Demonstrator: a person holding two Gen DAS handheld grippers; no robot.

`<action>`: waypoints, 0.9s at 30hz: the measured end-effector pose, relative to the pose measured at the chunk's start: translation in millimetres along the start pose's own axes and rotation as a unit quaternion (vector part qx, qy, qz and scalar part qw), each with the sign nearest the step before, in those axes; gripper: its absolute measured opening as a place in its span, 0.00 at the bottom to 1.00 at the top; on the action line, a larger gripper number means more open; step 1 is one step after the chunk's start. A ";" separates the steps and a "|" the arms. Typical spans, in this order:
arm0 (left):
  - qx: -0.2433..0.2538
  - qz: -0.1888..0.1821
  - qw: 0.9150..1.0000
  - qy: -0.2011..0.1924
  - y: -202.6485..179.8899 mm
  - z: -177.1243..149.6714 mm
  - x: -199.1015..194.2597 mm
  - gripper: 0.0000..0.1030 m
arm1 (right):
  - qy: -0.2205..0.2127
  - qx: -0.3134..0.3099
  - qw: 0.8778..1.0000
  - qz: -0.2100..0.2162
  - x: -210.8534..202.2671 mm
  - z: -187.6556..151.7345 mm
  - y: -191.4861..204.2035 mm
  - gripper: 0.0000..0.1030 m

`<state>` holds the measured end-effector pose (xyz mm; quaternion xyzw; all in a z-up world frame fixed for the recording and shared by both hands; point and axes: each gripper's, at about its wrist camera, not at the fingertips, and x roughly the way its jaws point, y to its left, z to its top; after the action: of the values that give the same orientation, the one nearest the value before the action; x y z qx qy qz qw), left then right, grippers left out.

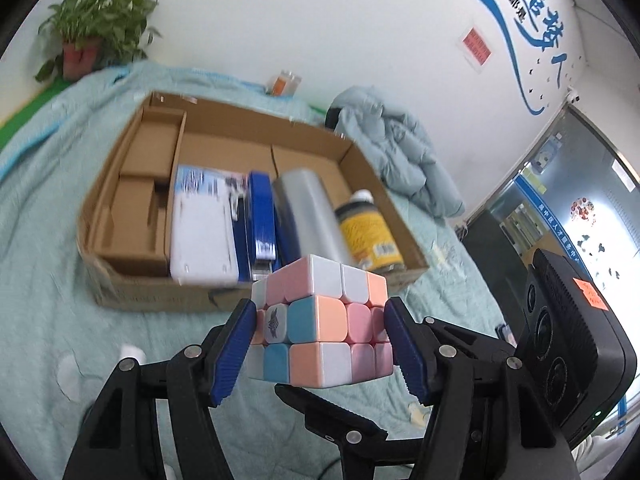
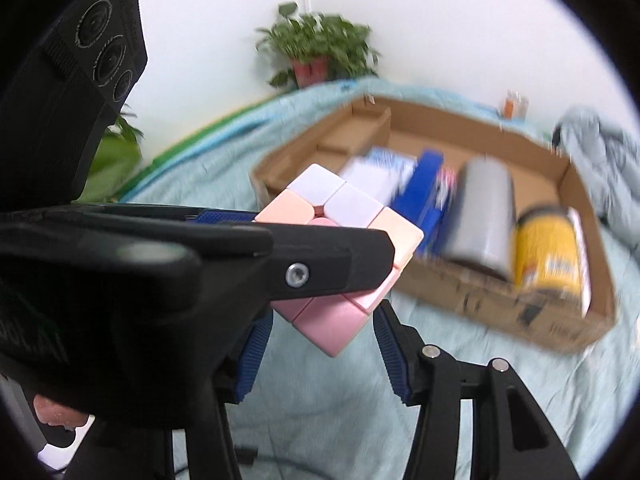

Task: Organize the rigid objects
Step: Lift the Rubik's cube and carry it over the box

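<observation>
Cube in pastel colours sits gripped between the blue pads of the left gripper, above the blanket. Right gripper is closing under the cube, its pads not touching. Beyond stands the cardboard box, bottle at its near right corner.

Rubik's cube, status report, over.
Left gripper shut on Rubik's cube, lifted. Right gripper open, pads flanking the cube's lower corner. Cardboard box ahead, its rear floor bare.
</observation>
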<state>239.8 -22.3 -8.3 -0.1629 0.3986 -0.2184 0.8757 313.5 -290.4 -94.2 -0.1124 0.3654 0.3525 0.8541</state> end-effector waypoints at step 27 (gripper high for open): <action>0.014 0.010 1.000 -0.011 48.8 219.3 33.1 0.62 | 0.002 -0.054 0.998 -0.018 56.0 156.8 -58.9 0.49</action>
<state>440.3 26.7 86.5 -0.1492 0.3877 -0.2135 0.8842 466.4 -233.6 -26.5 -0.1658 0.3458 0.3564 0.8520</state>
